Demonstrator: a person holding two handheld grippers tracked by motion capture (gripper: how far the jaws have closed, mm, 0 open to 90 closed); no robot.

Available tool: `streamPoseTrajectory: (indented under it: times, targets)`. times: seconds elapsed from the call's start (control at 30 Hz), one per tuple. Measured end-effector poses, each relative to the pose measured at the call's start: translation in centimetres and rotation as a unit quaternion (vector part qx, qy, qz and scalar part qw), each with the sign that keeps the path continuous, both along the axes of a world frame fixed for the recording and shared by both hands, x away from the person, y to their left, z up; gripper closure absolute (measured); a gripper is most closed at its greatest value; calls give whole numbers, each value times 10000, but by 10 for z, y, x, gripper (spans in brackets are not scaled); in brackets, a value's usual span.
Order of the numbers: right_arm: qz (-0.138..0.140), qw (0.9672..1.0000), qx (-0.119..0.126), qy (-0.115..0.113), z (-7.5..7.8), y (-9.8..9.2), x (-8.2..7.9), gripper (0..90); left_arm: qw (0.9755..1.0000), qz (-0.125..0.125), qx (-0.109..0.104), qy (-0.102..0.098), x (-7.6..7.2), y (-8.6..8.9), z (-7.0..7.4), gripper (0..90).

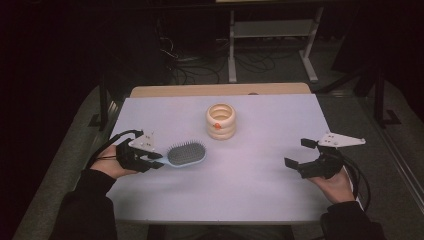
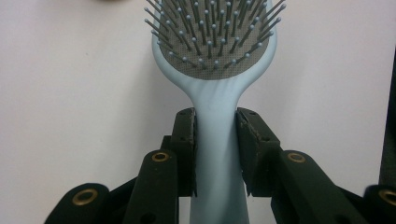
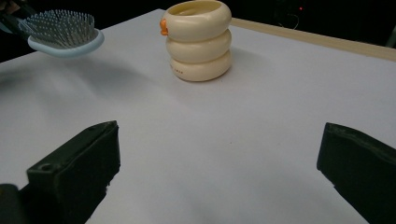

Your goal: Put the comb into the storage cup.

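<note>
Looking across the pale desk (image 1: 250,190), I see the cream ringed holder (image 1: 221,121) standing far centre. At near left my left hand-held gripper (image 1: 156,161) clamps the blue hairbrush (image 1: 186,154) by its handle, bristles up; my right hand-held gripper (image 1: 299,155) gapes wide, holding nothing.

So on the counter (image 1: 260,190), the holder (image 1: 221,121) stands upright around the middle, toward the far side. The brush (image 1: 186,154) is left of it and nearer the person, head pointing right toward the centre, bristles up, handle running left into the left gripper (image 1: 156,161), whose jaws sit on either side of the handle and touch it. From the right gripper view the brush looks to be off the counter, not lying on it. The right gripper (image 1: 299,153) is way over at the right edge, well apart from both, nothing between its jaws.
</note>
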State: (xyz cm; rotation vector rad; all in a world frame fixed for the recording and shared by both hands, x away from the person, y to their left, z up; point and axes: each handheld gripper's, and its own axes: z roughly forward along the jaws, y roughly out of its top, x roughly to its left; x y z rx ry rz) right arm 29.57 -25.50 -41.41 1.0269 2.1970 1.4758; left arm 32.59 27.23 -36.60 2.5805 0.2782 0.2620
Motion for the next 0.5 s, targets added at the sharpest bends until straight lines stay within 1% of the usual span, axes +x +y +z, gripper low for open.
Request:
streamPoseTrajectory:
  times: [0.07, 0.23, 0.27, 0.4, 0.47, 0.5]
  targets:
    - [-1, 10000, 3, 3, 0, 0, 0, 0, 10000, -18, 1, -58, 1, -1, 4, 698]
    - [-1, 10000, -2, 21, 0, 1, 1, 0, 10000, -56, 7, -72, 3, -4, 11, 698]
    - [-1, 10000, -4, 25, 0, 1, 1, 0, 9999, -108, 62, -63, 3, -8, 15, 698]
    - [-4, 10000, -14, 26, -1, 1, 2, 0, 9998, -174, 90, -77, 6, -15, 21, 698]
    - [-46, 10000, 43, -8, 0, 0, 2, 0, 9996, -212, 103, -122, 6, -19, 25, 698]
    - [-65, 9999, 78, -7, 0, -1, 3, 0, 9996, -240, 77, -137, 7, -20, 26, 698]
